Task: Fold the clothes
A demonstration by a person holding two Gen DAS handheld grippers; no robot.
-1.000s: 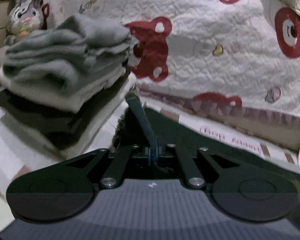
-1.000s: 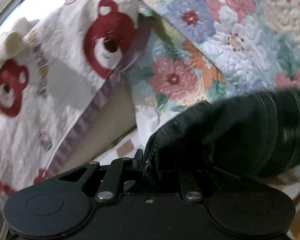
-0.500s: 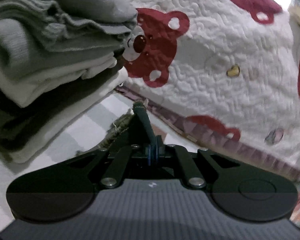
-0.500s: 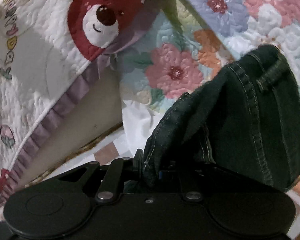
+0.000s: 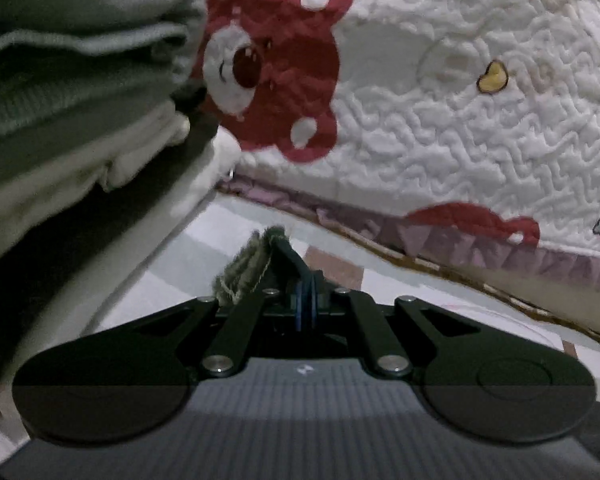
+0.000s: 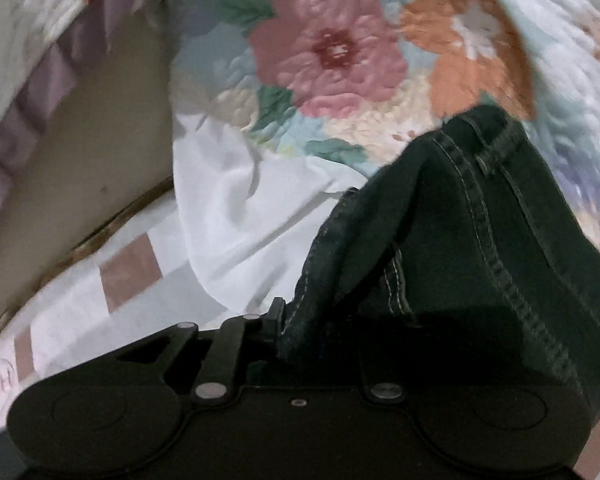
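Dark jeans [image 6: 460, 248]: one garment, dark denim with pale stitching, a belt loop showing near its top fold. It is bunching up over the right gripper [image 6: 284, 320] and spilling off to the right of that tool's body. In the left wrist view a frayed hem edge [image 5: 246, 268] of dark cloth is sticking up beside the left gripper [image 5: 300, 280]; whether that hem is part of the same jeans cannot be told from these views.

Right gripper: fingers are pressing together on a seamed edge of the denim; only one finger is showing, the other is lying under the cloth. The tool is pointing forward and slightly up toward the bedding.

Left gripper: fingers are lying closed against each other, pinching the frayed hem. It is sitting low, aiming along the bed surface toward the stack.

Folded stack [image 5: 80, 112]: one pile, filling the upper left of the left wrist view, close ahead of the left tool. About four layers are showing: grey knit on top, cream below, a dark layer, then another pale one. Edges are blurring.

Bedding: two quilts. A bear quilt [image 5: 440, 120], white with red bears and a purple frill, is rising behind the stack. A floral quilt [image 6: 332, 52] is standing behind the jeans. One checked sheet [image 6: 128, 272], white with brown squares, is lying underneath.
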